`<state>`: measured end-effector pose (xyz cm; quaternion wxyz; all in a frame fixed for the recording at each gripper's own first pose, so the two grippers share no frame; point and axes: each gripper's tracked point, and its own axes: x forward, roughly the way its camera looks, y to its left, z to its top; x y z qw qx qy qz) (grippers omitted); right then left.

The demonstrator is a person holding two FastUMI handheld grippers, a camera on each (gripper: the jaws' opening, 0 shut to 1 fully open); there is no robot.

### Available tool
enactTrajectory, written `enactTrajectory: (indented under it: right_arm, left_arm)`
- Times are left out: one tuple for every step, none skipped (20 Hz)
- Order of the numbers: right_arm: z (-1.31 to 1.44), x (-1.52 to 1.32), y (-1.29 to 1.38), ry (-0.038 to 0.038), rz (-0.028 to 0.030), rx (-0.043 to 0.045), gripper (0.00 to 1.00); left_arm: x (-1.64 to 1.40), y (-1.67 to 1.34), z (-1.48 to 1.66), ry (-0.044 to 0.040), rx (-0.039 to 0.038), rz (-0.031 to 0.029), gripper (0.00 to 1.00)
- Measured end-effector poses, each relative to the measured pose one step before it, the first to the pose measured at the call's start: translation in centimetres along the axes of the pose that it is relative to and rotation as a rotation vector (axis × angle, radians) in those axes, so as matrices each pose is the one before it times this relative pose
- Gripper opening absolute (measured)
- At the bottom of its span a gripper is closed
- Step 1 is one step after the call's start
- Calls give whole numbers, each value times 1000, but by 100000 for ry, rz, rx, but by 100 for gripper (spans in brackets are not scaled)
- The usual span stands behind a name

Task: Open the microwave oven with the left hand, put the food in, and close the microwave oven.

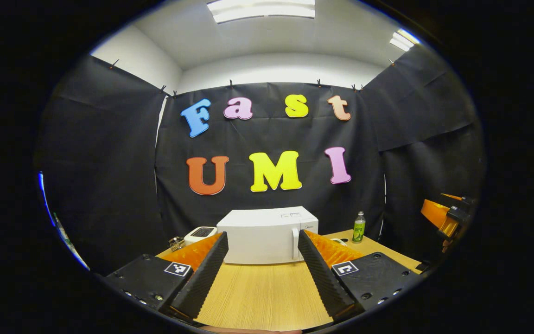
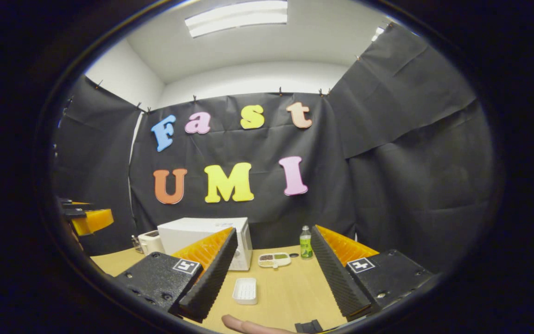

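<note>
Left gripper view, microwave point(image 1: 267, 236) closed, well beyond spread left claw point(image 1: 261, 273), nothing pinched

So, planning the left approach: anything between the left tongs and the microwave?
No: bare table between left tongs and microwave, in the left gripper view.

One white microwave oven point(image 1: 267, 236) stands on the tabletop point(image 1: 262, 292). One green bottle point(image 2: 306, 242), one white rectangular tray point(image 2: 245, 291), and one divided dish of food point(image 2: 274, 260) are there too. One small white appliance point(image 1: 200, 234) sits beside the oven, with one small metallic object point(image 1: 176, 243), possibly a grater. Two grippers: left gripper point(image 1: 260, 273), right gripper point(image 2: 274, 278).
</note>
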<state>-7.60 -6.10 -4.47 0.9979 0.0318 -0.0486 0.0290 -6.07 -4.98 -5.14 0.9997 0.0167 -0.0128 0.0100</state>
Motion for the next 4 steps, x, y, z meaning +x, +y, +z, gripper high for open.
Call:
enactTrajectory:
  right_arm:
    - [70,-38,231,-298,317,116,100]
    - [127,-83,242,-231,465,66,100]
    - [190,-142,288,-534,653,151,100]
    - [246,-10,50,-832,-407,777,100]
  left_arm:
    - [-63,196,-31,-146,-470,110,94]
    - [-57,231,122,-406,-409,334,94]
    - [-30,299,158,-934,-351,386,95]
    - [-89,283,24,-536,-433,264,95]
